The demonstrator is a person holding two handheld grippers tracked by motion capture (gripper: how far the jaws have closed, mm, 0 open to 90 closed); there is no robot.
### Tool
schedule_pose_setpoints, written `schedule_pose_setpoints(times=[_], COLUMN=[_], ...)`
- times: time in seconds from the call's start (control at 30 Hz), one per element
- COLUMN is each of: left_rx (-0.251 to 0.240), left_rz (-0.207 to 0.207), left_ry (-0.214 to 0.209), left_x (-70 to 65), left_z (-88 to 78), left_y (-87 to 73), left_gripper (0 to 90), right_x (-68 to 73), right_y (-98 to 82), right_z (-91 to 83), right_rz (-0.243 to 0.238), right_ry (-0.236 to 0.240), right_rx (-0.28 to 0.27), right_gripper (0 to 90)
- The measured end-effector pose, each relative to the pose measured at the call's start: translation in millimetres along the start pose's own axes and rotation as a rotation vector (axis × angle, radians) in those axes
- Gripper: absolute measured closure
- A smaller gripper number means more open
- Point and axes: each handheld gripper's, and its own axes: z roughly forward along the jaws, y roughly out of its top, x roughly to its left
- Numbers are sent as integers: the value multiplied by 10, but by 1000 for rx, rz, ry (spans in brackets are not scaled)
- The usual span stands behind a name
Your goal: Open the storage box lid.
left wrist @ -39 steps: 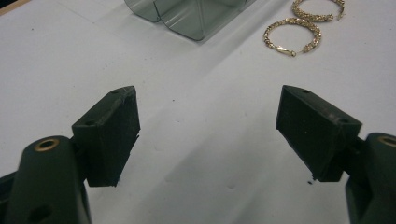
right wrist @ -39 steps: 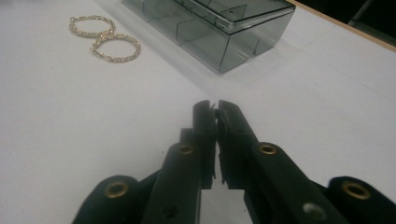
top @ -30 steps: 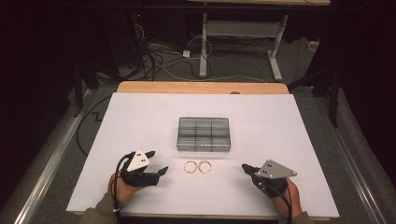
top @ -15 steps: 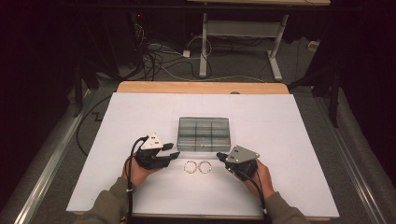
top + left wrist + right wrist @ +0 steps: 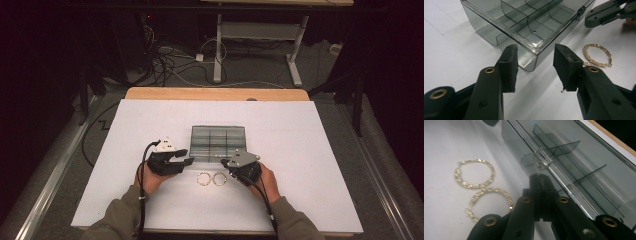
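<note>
No text, label, brand, number or sign can be read in any of the views. The clear smoke-grey compartment box (image 5: 218,144) has no print on its lid or walls. The two gold hoop earrings (image 5: 475,173) carry no visible marking. The black jaws and the white table cover (image 5: 320,150) are plain too.

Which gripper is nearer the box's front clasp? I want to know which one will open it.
Right. The right gripper, fingers shut, points at the clasp on the clear box; the left gripper is at the box's near left corner.
</note>
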Motion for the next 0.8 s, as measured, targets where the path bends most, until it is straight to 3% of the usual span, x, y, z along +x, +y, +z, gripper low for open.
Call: schedule_pose_setpoints(times=[0.2,0.8], left_rx=[7,18], left_rz=[-11,13], left_ry=[8,42], left_x=[27,-17], left_z=[26,54], left_y=[12,38], left_gripper=[552,594], right_x=[-7,17], right_y=[17,27], right_z=[34,65], right_rz=[-3,-6], right_ry=[-24,-45], right_rx=[-5,-13], right_gripper=[900,898])
